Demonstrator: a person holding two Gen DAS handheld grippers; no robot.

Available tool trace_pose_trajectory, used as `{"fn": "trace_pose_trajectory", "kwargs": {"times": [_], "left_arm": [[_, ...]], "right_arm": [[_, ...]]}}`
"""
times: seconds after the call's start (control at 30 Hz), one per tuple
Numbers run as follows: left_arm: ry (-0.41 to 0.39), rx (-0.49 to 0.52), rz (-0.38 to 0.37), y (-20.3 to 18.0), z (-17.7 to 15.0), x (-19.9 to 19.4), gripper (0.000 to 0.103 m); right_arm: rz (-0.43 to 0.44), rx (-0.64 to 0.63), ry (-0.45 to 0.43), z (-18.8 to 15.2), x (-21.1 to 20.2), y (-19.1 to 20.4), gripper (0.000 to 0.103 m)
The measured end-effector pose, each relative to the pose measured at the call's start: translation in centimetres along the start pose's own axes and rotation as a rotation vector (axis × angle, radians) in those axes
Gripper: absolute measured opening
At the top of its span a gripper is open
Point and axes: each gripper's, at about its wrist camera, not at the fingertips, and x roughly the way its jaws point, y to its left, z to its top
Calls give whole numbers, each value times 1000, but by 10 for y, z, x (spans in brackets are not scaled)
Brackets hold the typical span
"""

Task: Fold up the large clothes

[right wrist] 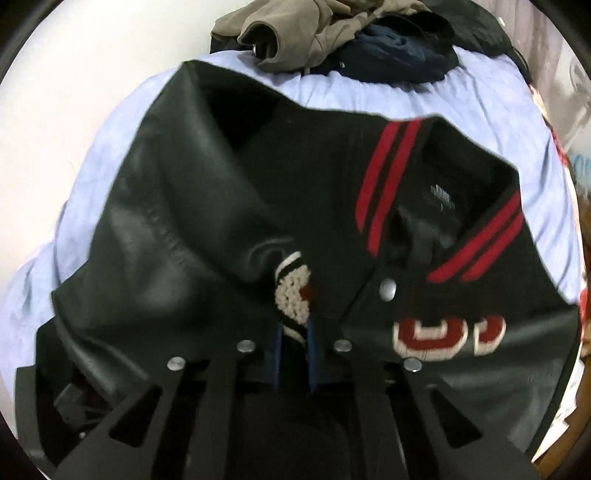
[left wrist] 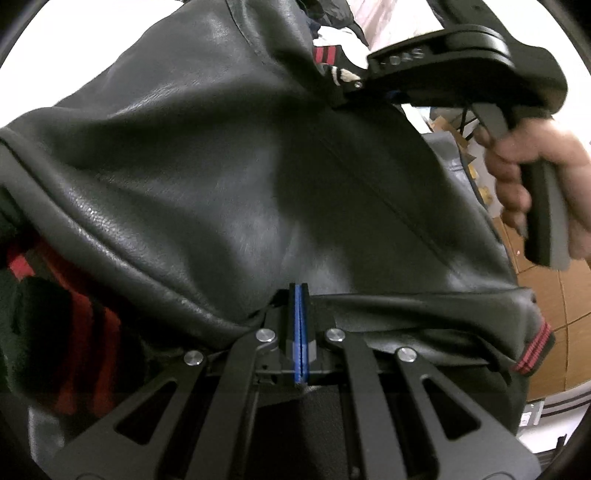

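A black varsity jacket (right wrist: 229,192) with leather sleeves, a red-striped collar (right wrist: 388,173) and chenille patches lies on the bed, front up. My right gripper (right wrist: 293,332) points down at its chest and is shut on the cloth at the cream patch (right wrist: 291,295), which sits between the blue pads. In the left wrist view the leather sleeve (left wrist: 229,177) fills the picture and its folds run into my left gripper (left wrist: 300,299), whose blue pads are pressed together on the sleeve's edge. The red-striped cuff (left wrist: 532,350) hangs to the right. The right gripper (left wrist: 338,88) shows at the top right.
A light blue sheet (right wrist: 480,110) covers the bed under the jacket. A pile of clothes, khaki (right wrist: 314,33) and navy (right wrist: 399,51), sits at the far edge. A person's hand (left wrist: 517,166) holds the right gripper's handle. Wooden floor (left wrist: 554,295) shows beyond the bed.
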Motion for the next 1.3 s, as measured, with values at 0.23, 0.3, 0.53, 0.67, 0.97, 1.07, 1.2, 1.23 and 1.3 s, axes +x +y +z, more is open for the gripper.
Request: {"fn": "trace_pose_trajectory", "kwargs": {"times": [0.23,0.3,0.53,0.67,0.97,1.07,1.2,1.23,1.3], "left_arm": [[35,-29,48,13,4,10,3],[40,-31,45,13,3,11,3],[39,-24,44,16,15,11,3],[38,-19,41,19,18,10,3],[36,10,76,7,16,11,3],[41,27,81,3,16,13,3],[49,45,91,-2,13,17,3],[51,44,94,-6,14,19,3],[53,39,97,-7,15,20,3]], "right_arm": [[1,-1,6,45,20,5,17],[-8,-3,18,43,20,6,38],[59,28,-89,5,-55,-18,54],[23,55,-121,-47,-96,-35,33],[-64,163,-36,-182,-118,-60,0],[-75,230,-2,-212,-102,-76,0],[-44,341,36,-241,-53,-100,0],[-36,361,38,-241,-44,-103,0],[-27,395,46,-238,-31,-109,0]]}}
